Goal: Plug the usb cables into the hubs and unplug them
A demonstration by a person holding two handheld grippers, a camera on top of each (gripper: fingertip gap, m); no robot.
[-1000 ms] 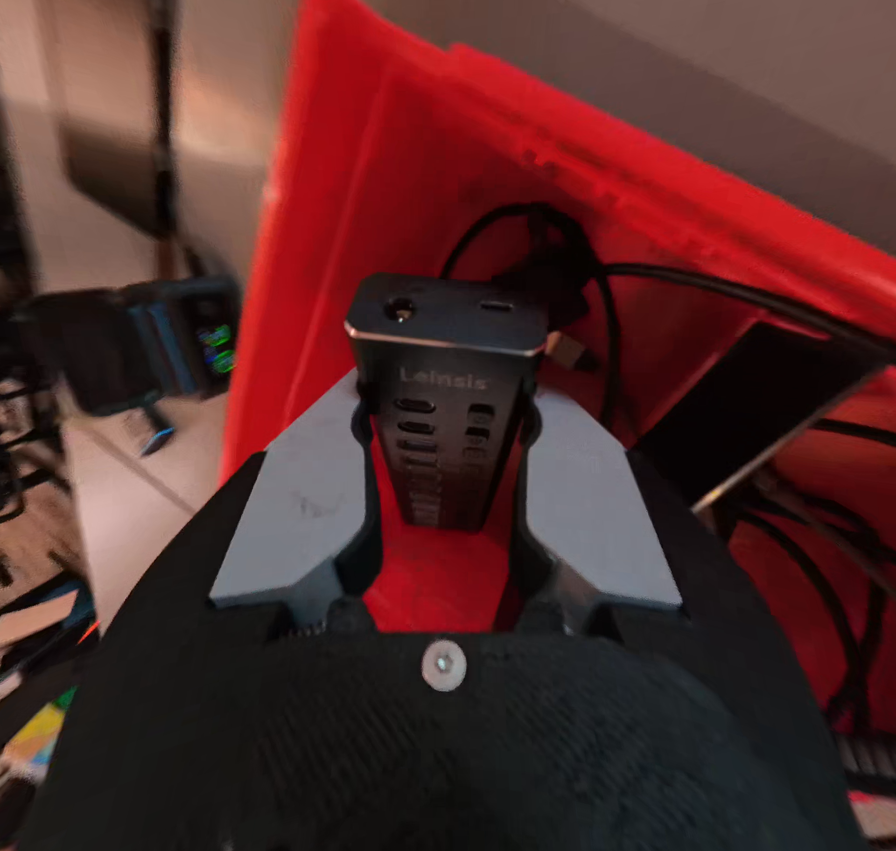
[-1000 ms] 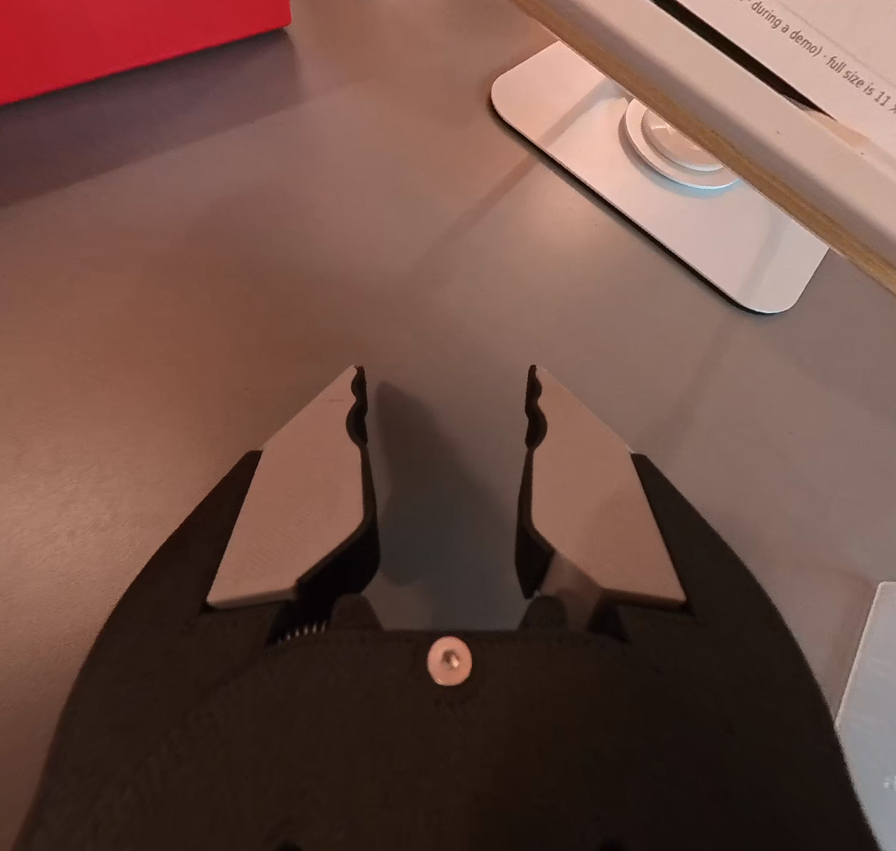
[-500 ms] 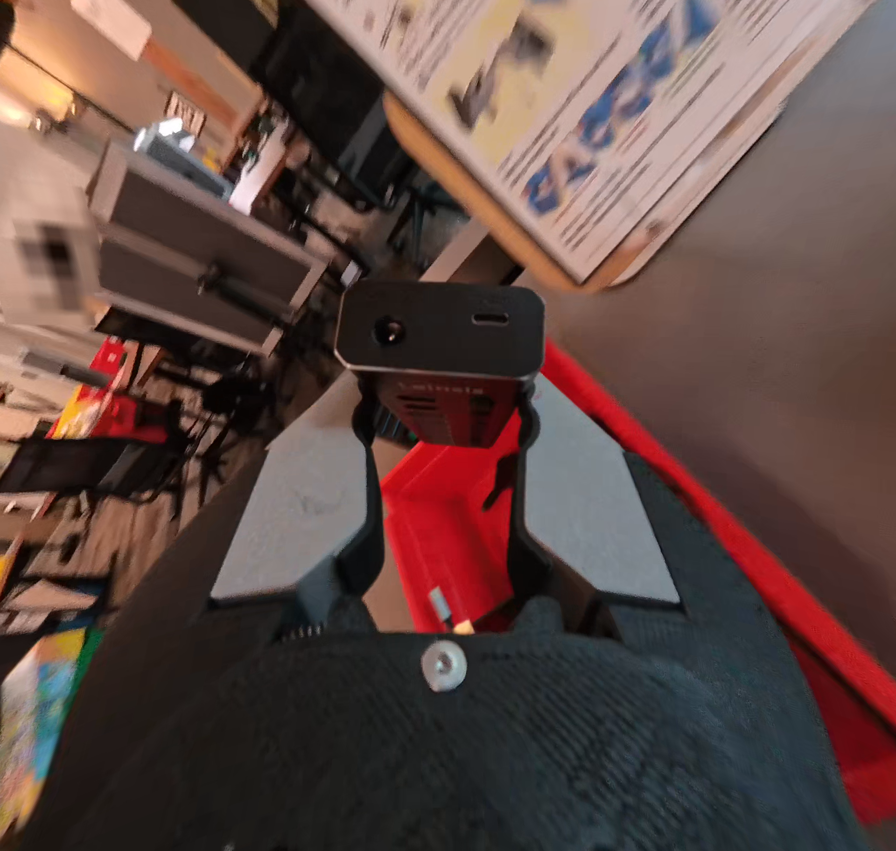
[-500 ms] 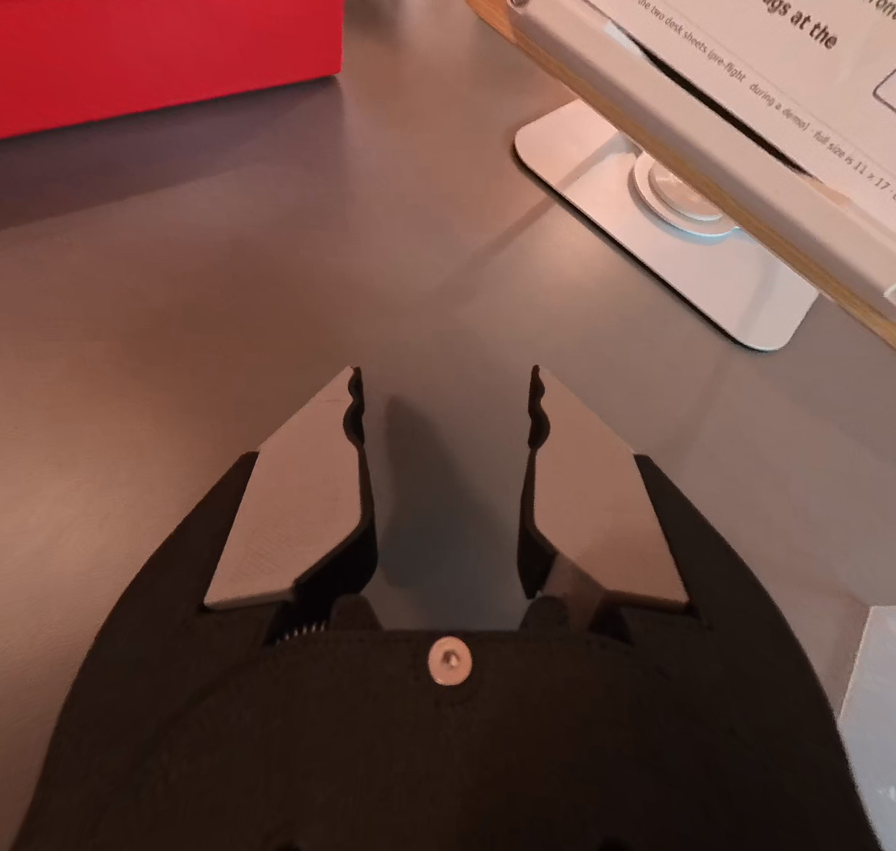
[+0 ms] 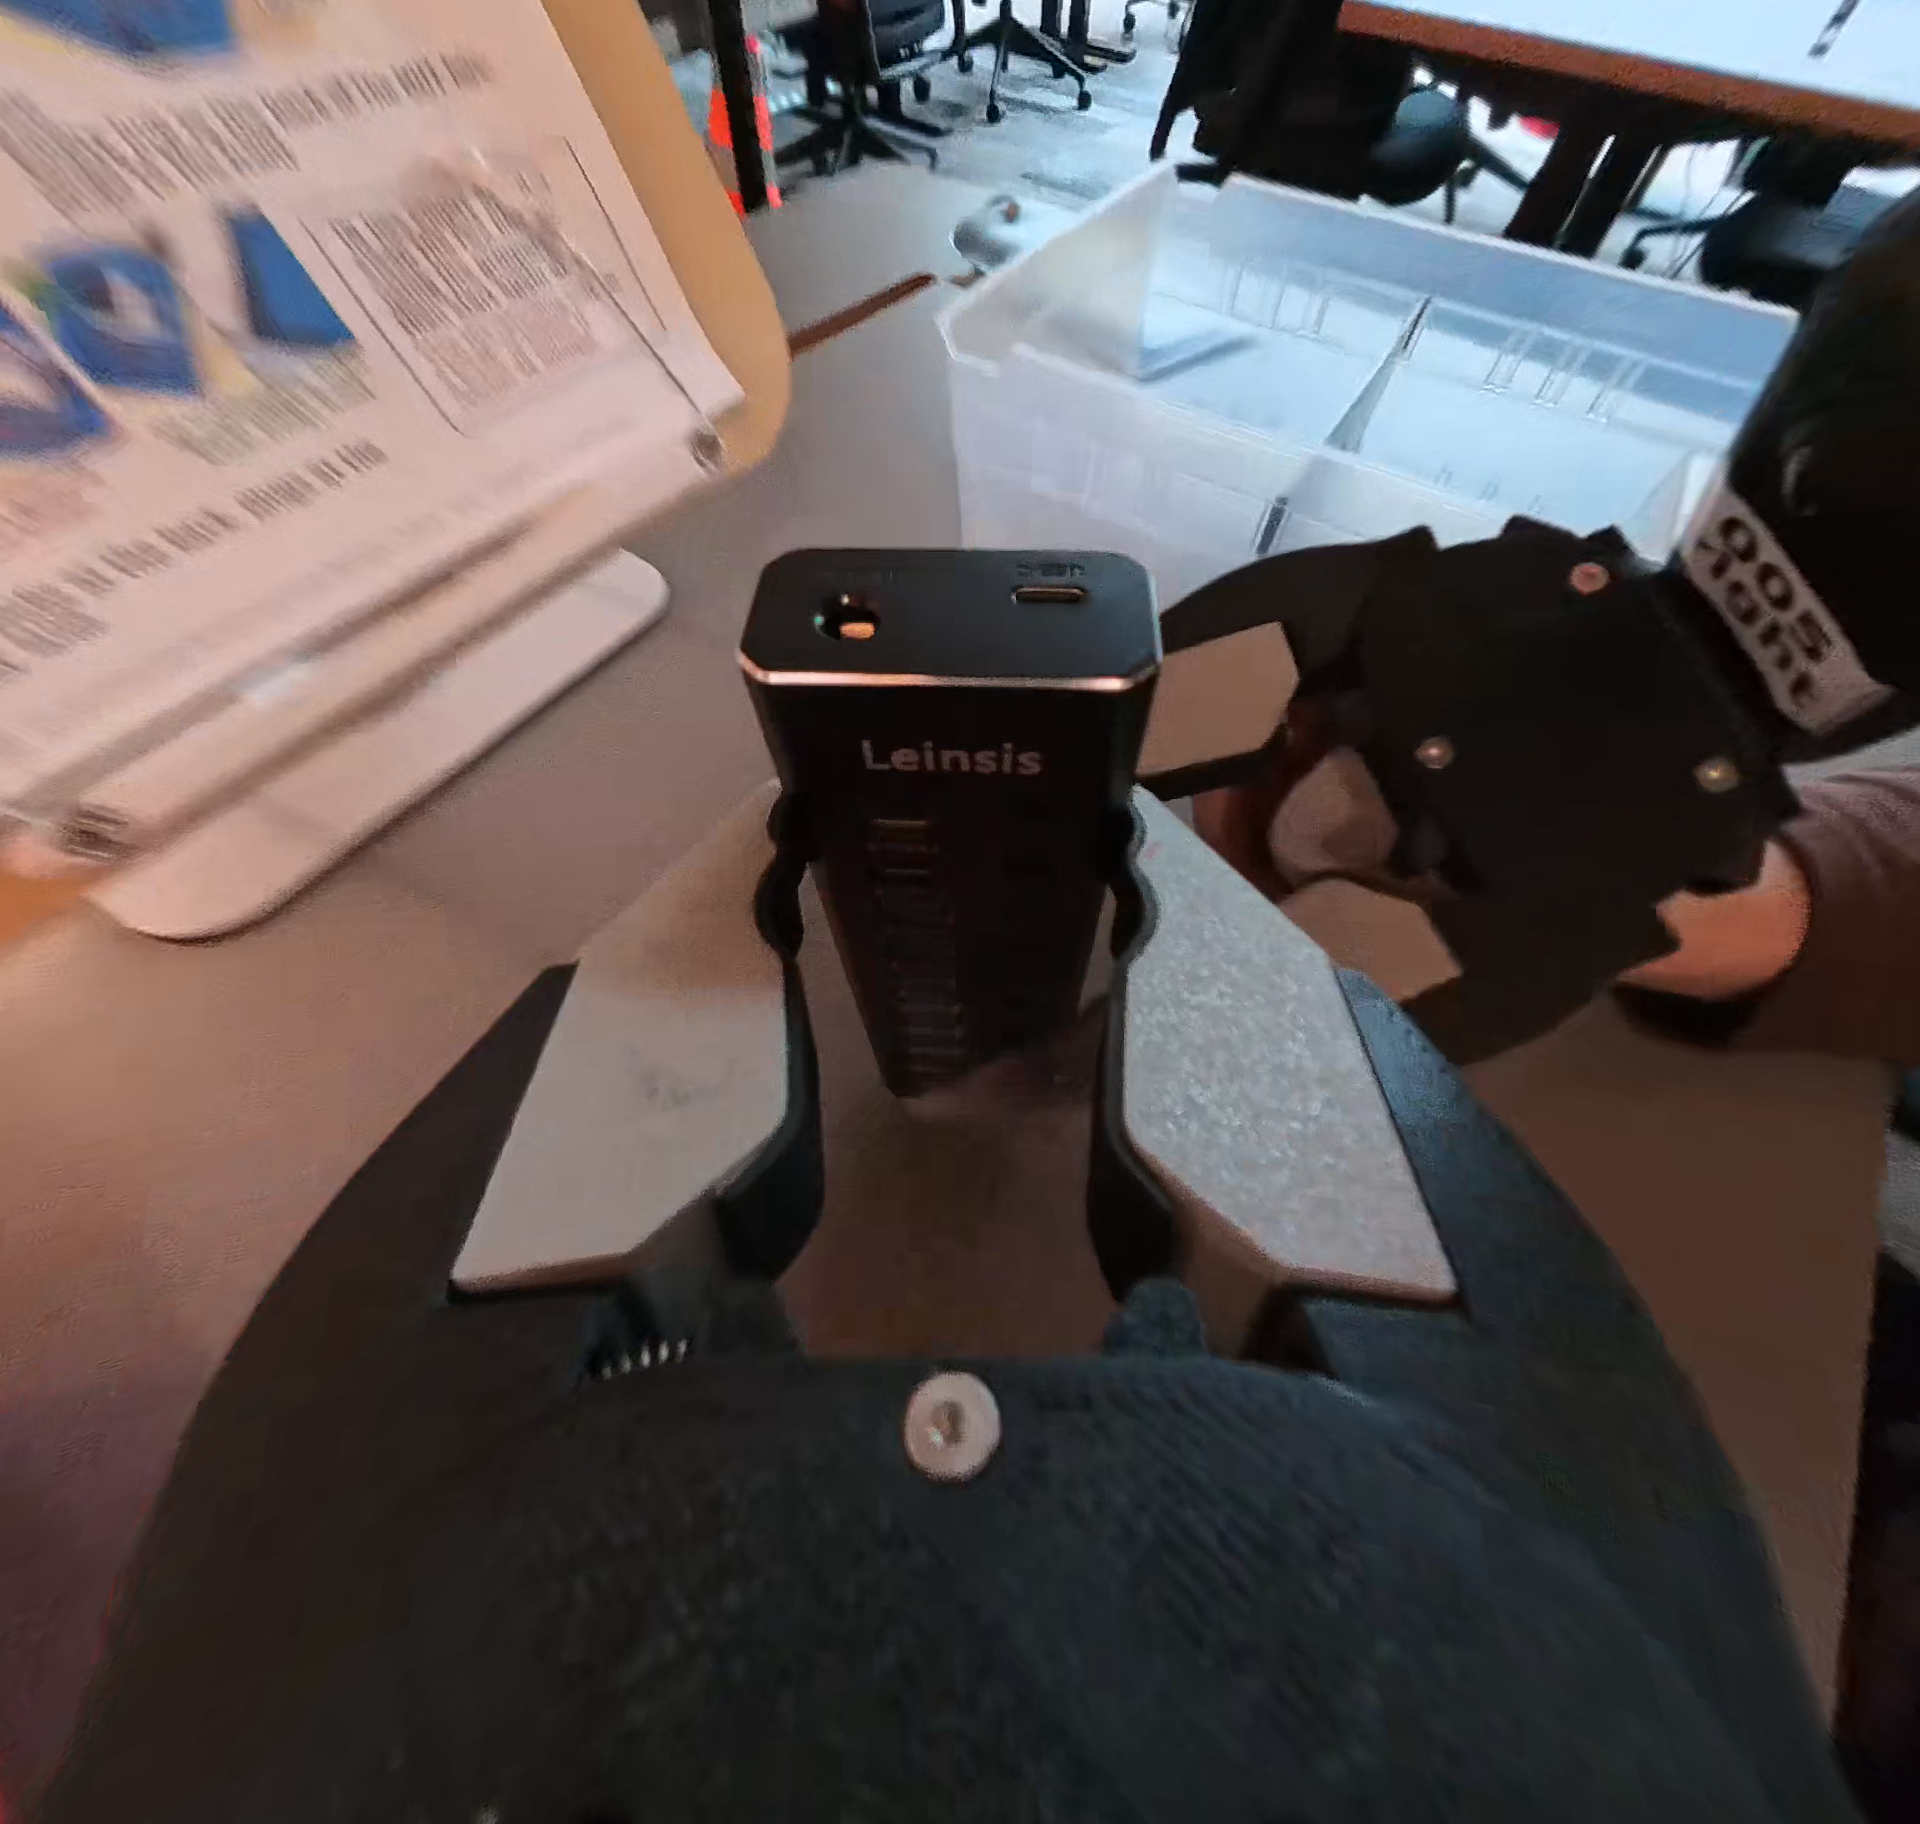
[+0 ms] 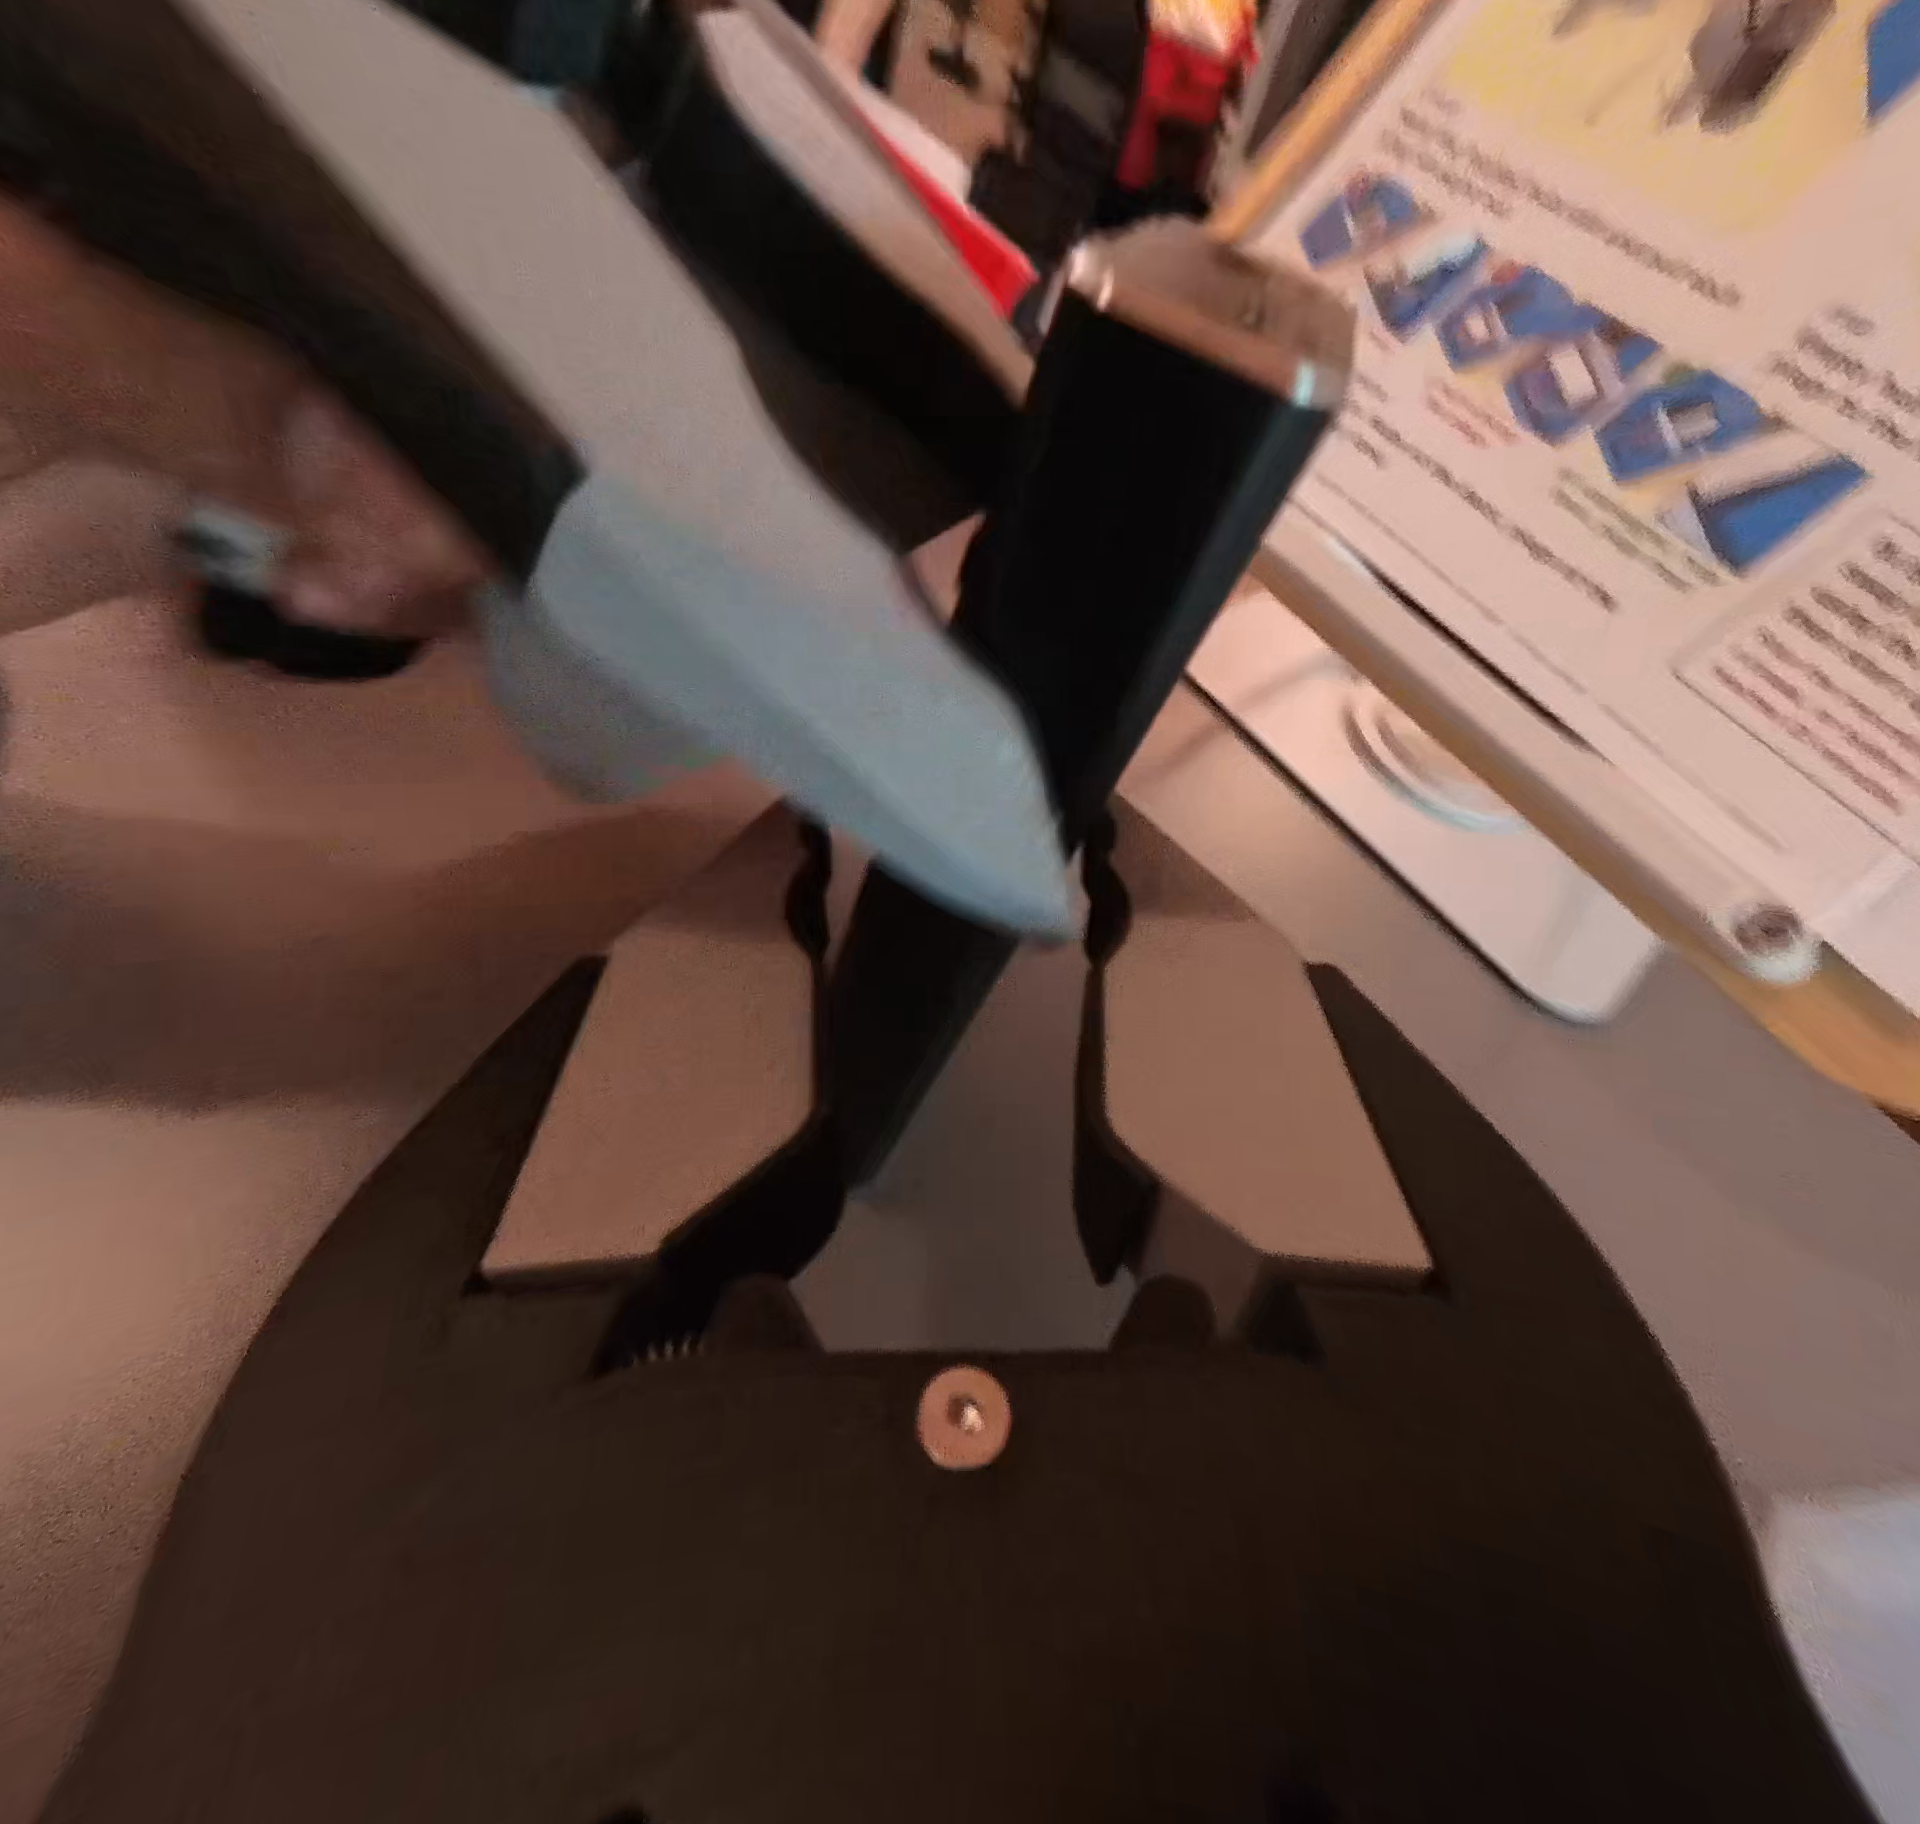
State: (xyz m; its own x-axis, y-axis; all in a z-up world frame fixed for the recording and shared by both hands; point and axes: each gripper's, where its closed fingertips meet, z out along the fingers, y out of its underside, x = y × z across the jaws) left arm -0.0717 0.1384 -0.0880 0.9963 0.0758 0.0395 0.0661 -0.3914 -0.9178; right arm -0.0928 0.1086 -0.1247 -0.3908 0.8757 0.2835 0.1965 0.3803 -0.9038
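Note:
A black USB hub [image 5: 951,714] stands upright in my left gripper [image 5: 951,839], which is shut on its sides. Its top end faces the left wrist camera and shows two ports with no cable in them. My right gripper [image 5: 1174,704] comes in from the right, open, with its fingertips beside the hub's upper right edge. In the blurred right wrist view the hub [image 6: 1143,527] leans between the spread fingers of my right gripper [image 6: 945,870]. A left gripper finger [image 6: 779,714] crosses in front of it. I cannot tell whether the right fingers touch the hub. No cable is in view.
An instruction board [image 5: 312,320] on a white stand [image 5: 364,787] is at the left, also in the right wrist view [image 6: 1662,424]. A clear plastic bin [image 5: 1351,403] is behind the hub on the grey table [image 5: 208,1099]. A hand [image 5: 1714,933] holds the right gripper. The gap from one gripper's tips to the other's is roughly 5 cm.
My left gripper has carried the hub out of the red bin and over the table in front of the board. My right gripper has swung left, and the hub now shows between its fingers.

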